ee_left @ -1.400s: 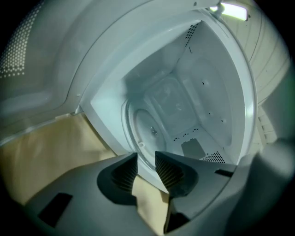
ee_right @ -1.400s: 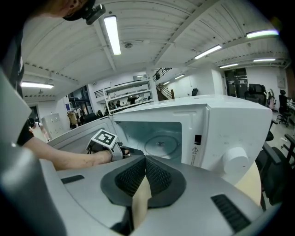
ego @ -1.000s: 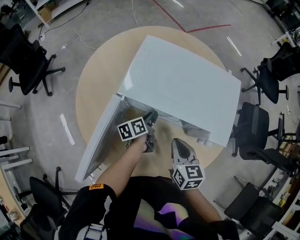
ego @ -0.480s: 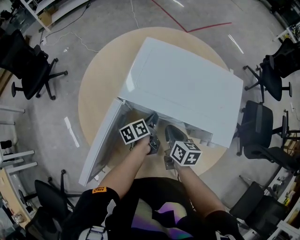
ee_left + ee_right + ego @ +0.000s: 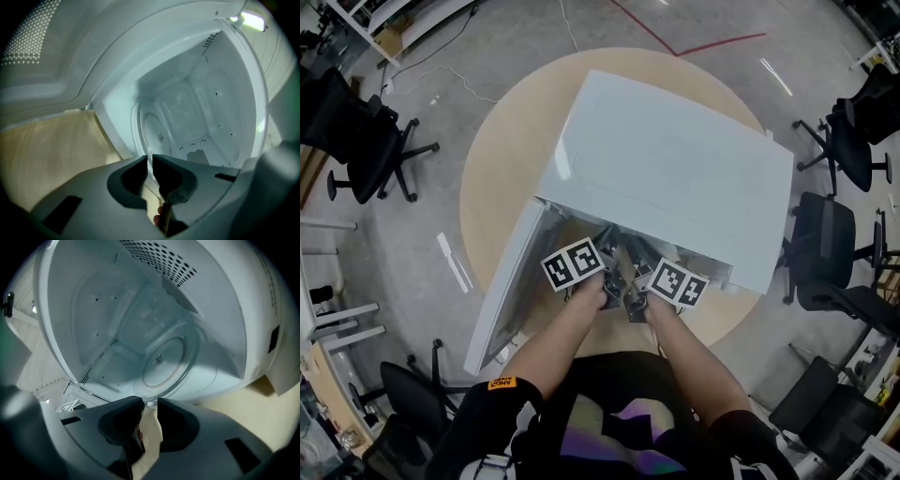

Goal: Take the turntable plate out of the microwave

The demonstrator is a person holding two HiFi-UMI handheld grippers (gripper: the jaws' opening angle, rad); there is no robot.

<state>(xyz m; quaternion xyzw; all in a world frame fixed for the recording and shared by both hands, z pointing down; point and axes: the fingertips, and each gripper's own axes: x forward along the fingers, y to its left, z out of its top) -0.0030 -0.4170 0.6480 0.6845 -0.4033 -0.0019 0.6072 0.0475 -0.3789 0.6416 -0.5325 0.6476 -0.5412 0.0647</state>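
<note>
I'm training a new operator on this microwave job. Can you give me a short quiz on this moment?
1. True or false: the microwave door is shut.
2. Where is the turntable plate? A: on top of the microwave. B: inside it. C: lying on the door.
3. Which gripper's jaws stand wider apart?
Key:
1. False; the door is swung open.
2. B.
3. The right gripper. The left gripper has just been closing its jaws, which now pinch the plate's rim.
</note>
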